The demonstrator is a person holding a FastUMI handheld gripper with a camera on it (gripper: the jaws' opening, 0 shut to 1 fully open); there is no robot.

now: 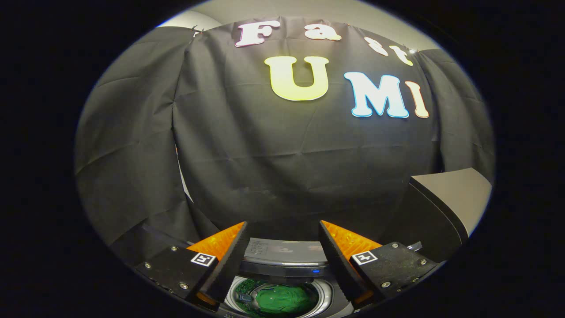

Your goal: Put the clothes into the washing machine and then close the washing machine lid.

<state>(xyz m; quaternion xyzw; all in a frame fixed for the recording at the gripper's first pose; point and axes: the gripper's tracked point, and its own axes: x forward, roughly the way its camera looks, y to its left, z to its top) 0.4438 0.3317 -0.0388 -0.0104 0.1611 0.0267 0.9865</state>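
Two claw [282, 251] fingers spread — over washing machine [282, 258], clothes [282, 299] inside

The washing machine [282, 265] sits below and between the fingers, its round drum open upward. A green garment [282, 299] lies bunched inside the drum. What seems its raised lid [446, 207] stands beyond the right finger.
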